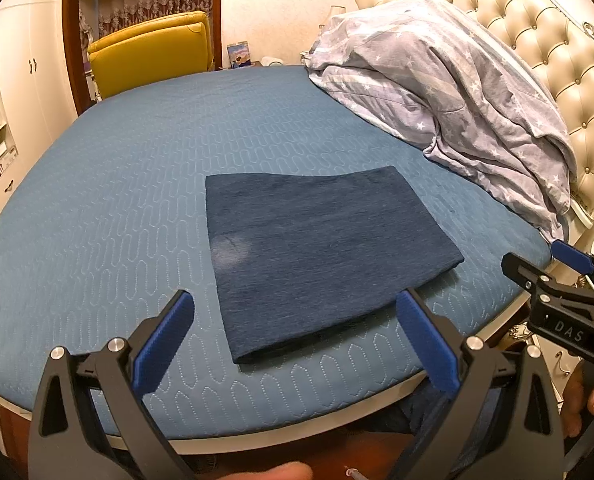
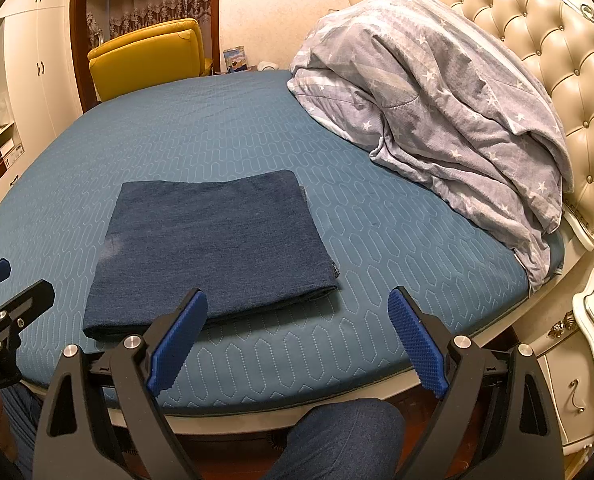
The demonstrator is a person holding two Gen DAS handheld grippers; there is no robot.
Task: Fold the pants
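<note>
While the pants (image 1: pixel 321 256) lie folded square near the bed's (image 1: pixel 117 200) front edge, left tongs (image 1: pixel 297 344) and right tongs (image 2: pixel 297 340) gape empty above; risk: a stray nudge could skew the stacked layers.

I count one folded pants (image 1: pixel 321 256) ahead of my left hand-held gripper (image 1: pixel 293 340), and two grippers in all, the right hand-held gripper (image 2: pixel 297 336) being the second. Beyond them: one bed (image 1: pixel 137 184), one duvet (image 1: pixel 457 92) far right, one headboard (image 1: pixel 537 40), one yellow chair (image 1: pixel 149 52) far left, one nightstand (image 2: pixel 585 352) right of my right one.
</note>
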